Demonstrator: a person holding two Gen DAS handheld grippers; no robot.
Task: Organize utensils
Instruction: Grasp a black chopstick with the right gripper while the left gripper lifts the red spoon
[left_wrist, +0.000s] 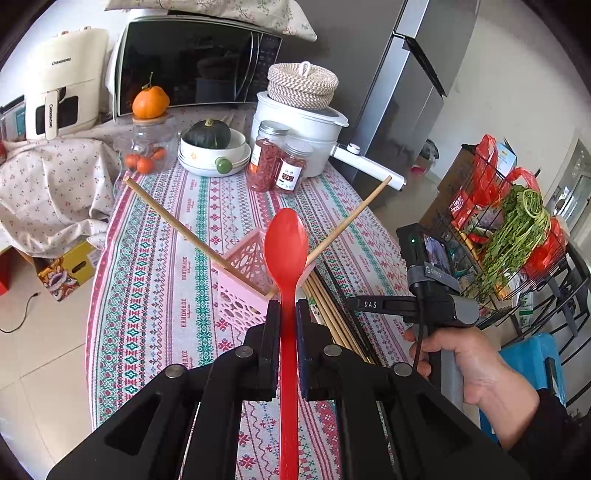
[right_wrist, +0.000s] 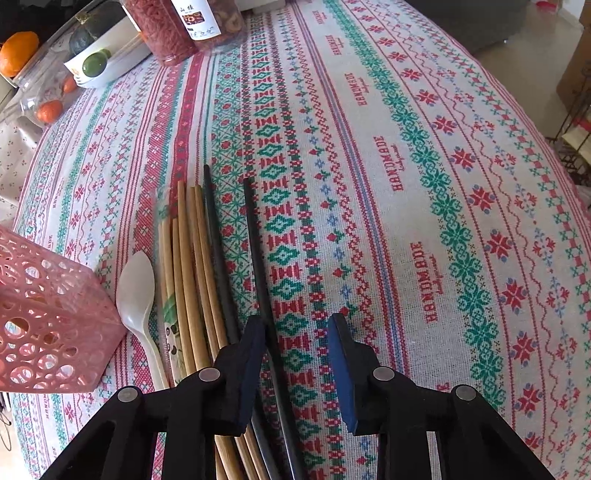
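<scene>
Spoon status: my left gripper (left_wrist: 286, 314) is clamped on the handle of the red spoon (left_wrist: 286, 243), bowl pointing away from me, held above the pink basket (left_wrist: 245, 266). Two wooden chopsticks (left_wrist: 173, 221) already lean out of the basket in a V.

My right gripper (right_wrist: 297, 328) is low over the tabletop (right_wrist: 406, 147), jaws apart, straddling one black chopstick (right_wrist: 258, 251). The pads do not press on it yet; the stick sits close against the left-hand pad, off-centre in the gap.

Loose items beside the basket: a bundle of wooden chopsticks (right_wrist: 186, 266), a second black chopstick (right_wrist: 218, 251), a white spoon (right_wrist: 135, 288).

Risks, as I judge them:
- Off-centre closure may roll the thin black stick sideways, or pinch it at an angle so it pivots on lifting.
- The second black stick and the wooden bundle lie just beside the left pad; closing could drag a neighbour along.
- Lowering the red spoon between the leaning chopsticks could knock them or tip the light basket.
- Pads pressing into the cloth may bunch it.
</scene>
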